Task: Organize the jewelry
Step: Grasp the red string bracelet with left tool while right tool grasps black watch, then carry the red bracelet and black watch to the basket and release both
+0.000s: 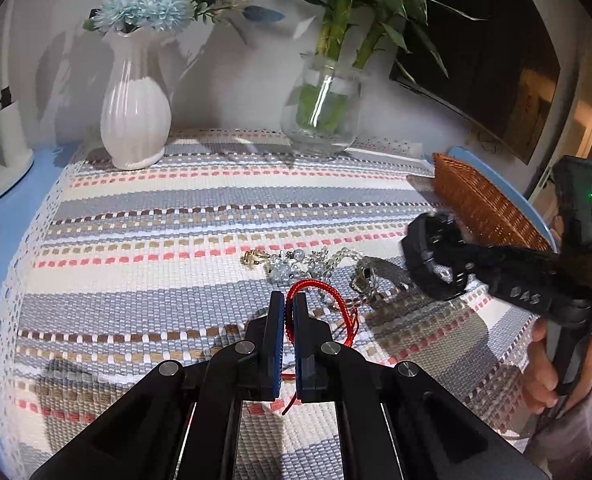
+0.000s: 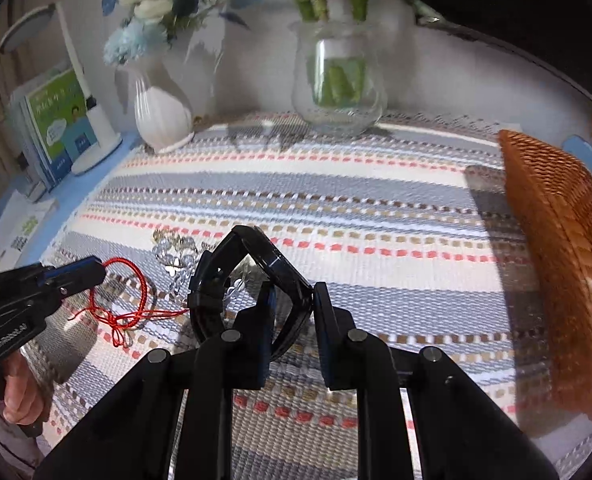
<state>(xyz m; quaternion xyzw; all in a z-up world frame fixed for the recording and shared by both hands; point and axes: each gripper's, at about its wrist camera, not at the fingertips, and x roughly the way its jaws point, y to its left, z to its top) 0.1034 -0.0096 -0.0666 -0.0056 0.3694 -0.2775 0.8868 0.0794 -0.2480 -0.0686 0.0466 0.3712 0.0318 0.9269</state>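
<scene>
My left gripper [image 1: 289, 300] is shut on a red cord bracelet [image 1: 328, 300], which hangs from its tips over the striped cloth; the bracelet also shows in the right wrist view [image 2: 135, 304]. My right gripper [image 2: 293, 292] is shut on a black watch [image 2: 251, 276], held above the cloth; the watch also shows in the left wrist view [image 1: 436, 256]. A clear bead bracelet [image 1: 300, 264], a gold ring [image 1: 253, 258] and a dark ring [image 1: 362, 276] lie on the cloth beyond the left gripper. A brown wicker basket [image 2: 556, 216] stands at the right.
A white vase with blue flowers [image 1: 135, 112] and a glass vase with bamboo [image 1: 322, 112] stand at the back of the striped cloth [image 1: 175, 220]. A white lamp base [image 2: 95, 136] and a booklet [image 2: 59, 120] stand at the far left.
</scene>
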